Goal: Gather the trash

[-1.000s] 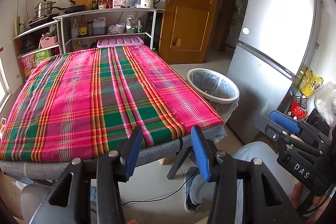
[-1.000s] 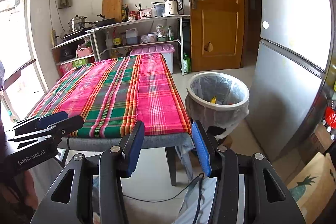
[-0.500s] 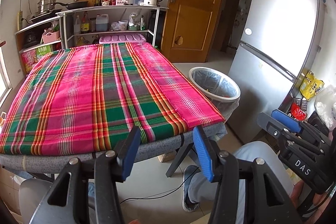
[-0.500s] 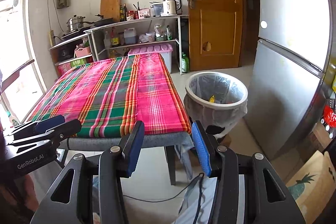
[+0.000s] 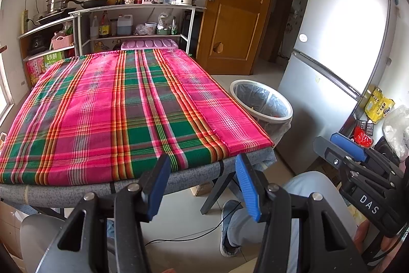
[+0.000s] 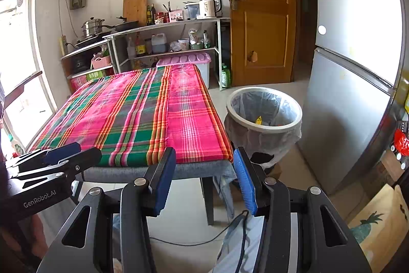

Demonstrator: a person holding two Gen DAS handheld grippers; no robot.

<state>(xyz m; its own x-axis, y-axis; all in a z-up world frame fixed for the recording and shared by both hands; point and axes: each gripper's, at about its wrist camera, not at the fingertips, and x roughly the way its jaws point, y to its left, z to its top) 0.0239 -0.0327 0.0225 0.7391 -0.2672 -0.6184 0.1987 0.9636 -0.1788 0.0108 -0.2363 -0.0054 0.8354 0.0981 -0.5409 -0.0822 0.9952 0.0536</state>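
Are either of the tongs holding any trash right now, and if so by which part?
Nothing is held. The left tongs and the right tongs both stand open with only empty air between their blue pads.

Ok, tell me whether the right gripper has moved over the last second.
No. In its own wrist view the right gripper sits just as before against the table edge and the trash bin, open and empty.
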